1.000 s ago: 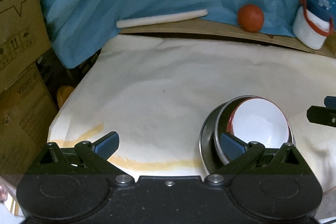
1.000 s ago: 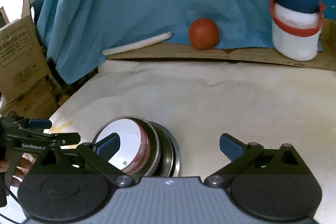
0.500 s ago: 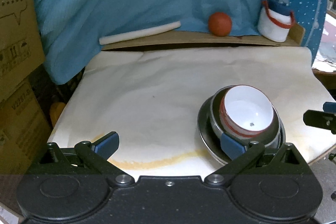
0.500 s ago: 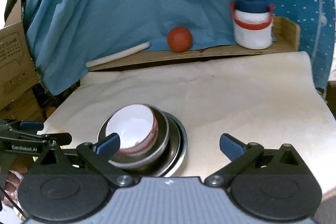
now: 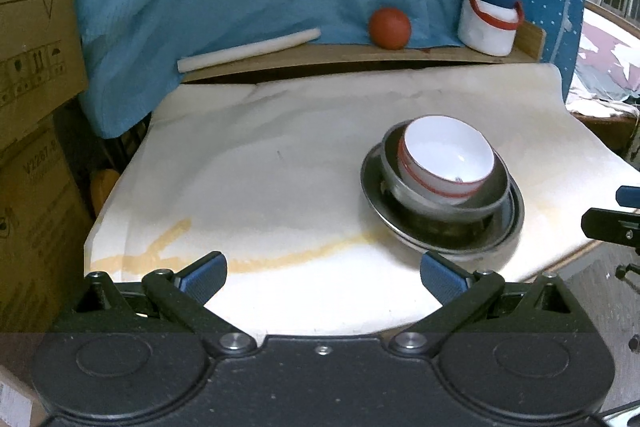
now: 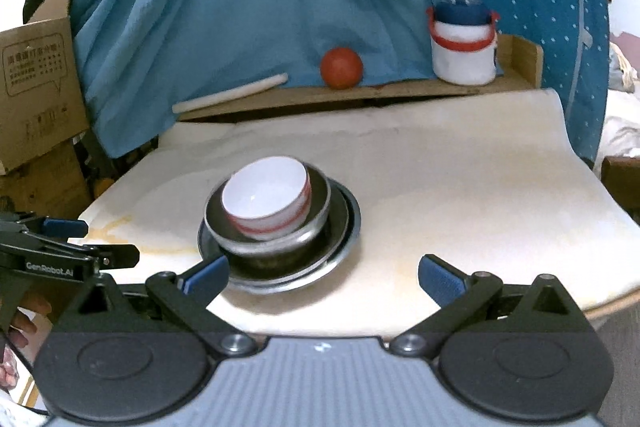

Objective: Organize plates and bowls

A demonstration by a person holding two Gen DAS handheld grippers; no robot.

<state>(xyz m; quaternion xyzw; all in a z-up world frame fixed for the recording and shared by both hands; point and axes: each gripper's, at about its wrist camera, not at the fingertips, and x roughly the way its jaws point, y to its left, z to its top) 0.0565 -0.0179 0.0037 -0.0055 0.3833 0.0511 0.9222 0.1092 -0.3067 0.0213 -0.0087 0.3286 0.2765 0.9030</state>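
My left gripper (image 5: 323,277) and right gripper (image 6: 323,275) both hang with jaws spread wide, holding nothing. The white bowl (image 6: 267,197) sits tilted inside a steel bowl (image 6: 316,223), nested on a steel plate (image 6: 344,247) on the table (image 6: 460,187).

The white bowl (image 6: 266,197) is smeared by blur in the right wrist view. The metal bowl's (image 5: 448,201) floor is covered by it, and the metal plate's (image 5: 442,231) centre likewise. The table's (image 5: 280,155) near edge is perhaps rounded, being masked by gripper bodies.
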